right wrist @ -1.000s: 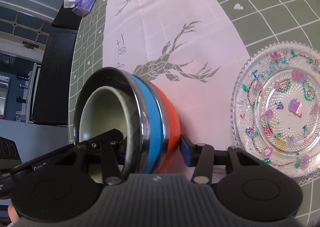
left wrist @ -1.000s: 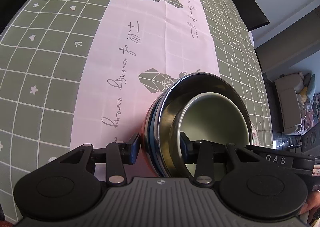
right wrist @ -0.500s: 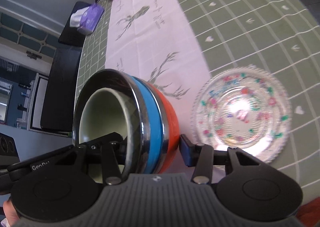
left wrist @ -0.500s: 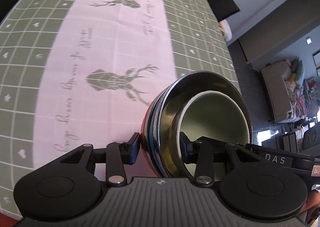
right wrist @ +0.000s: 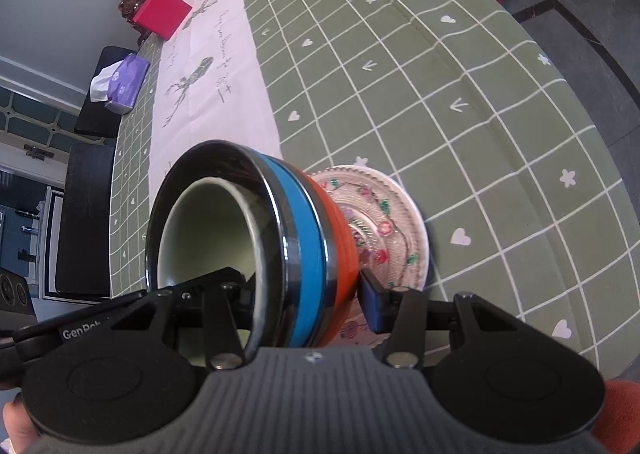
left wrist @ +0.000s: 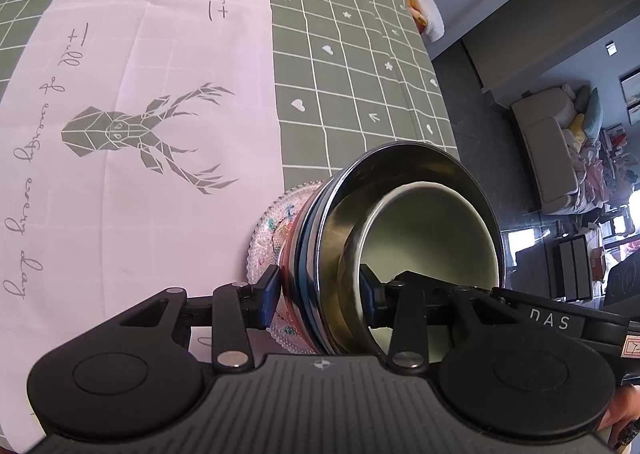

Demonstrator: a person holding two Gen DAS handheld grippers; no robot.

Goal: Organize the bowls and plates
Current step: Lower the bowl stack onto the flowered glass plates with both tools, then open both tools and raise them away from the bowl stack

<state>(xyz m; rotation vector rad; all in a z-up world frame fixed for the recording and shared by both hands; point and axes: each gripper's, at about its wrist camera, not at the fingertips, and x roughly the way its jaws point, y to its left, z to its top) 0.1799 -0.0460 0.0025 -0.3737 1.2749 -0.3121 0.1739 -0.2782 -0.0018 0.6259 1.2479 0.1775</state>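
Both grippers hold the same stack of bowls (left wrist: 400,238) by its rim, one on each side. The left gripper (left wrist: 318,300) has its jaws clenched on the rim, one jaw outside the stack and one inside. The right gripper (right wrist: 308,296) pinches the other side the same way. The stack has an orange bowl (right wrist: 340,230) at the bottom, then a blue one, then a shiny metal one, with a pale green bowl (right wrist: 208,238) in the middle. It is tipped on its side between the jaws. Just past the jaws, a glass plate (right wrist: 396,222) with little flowers lies on the counter (right wrist: 480,94). The stack looks heavy and slippery, and the plate could break, so set it down gently.
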